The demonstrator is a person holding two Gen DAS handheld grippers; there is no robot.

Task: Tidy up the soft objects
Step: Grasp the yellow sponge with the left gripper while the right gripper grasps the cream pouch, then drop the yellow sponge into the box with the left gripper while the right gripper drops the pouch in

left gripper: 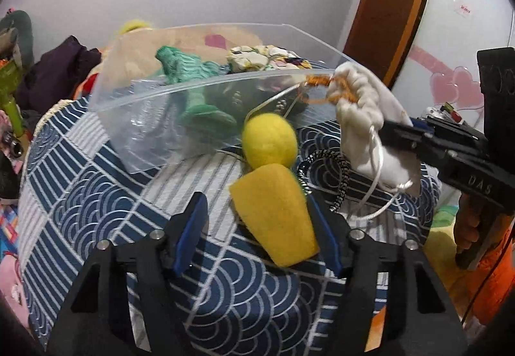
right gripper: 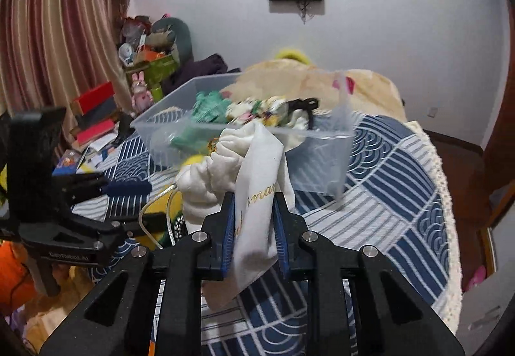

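A clear plastic bin (left gripper: 206,88) (right gripper: 322,143) stands on the blue patterned table and holds a green knit item (left gripper: 190,79) (right gripper: 206,111), a floral fabric piece (left gripper: 254,58) and other soft things. My right gripper (right gripper: 254,211) (left gripper: 402,133) is shut on a white drawstring pouch (right gripper: 254,169) (left gripper: 363,117), held above the table by the bin's near rim. My left gripper (left gripper: 257,207) (right gripper: 128,198) is open around a yellow felt toy (left gripper: 273,204) with a round head (left gripper: 268,140), which lies against the right finger.
A black-and-white coiled hair tie (left gripper: 338,175) lies on the tablecloth (left gripper: 96,182) right of the yellow toy. Cluttered toys and books (right gripper: 96,117) lie at the left. A beige blanket (right gripper: 370,88) lies behind the bin. The table edge (right gripper: 450,227) drops off at the right.
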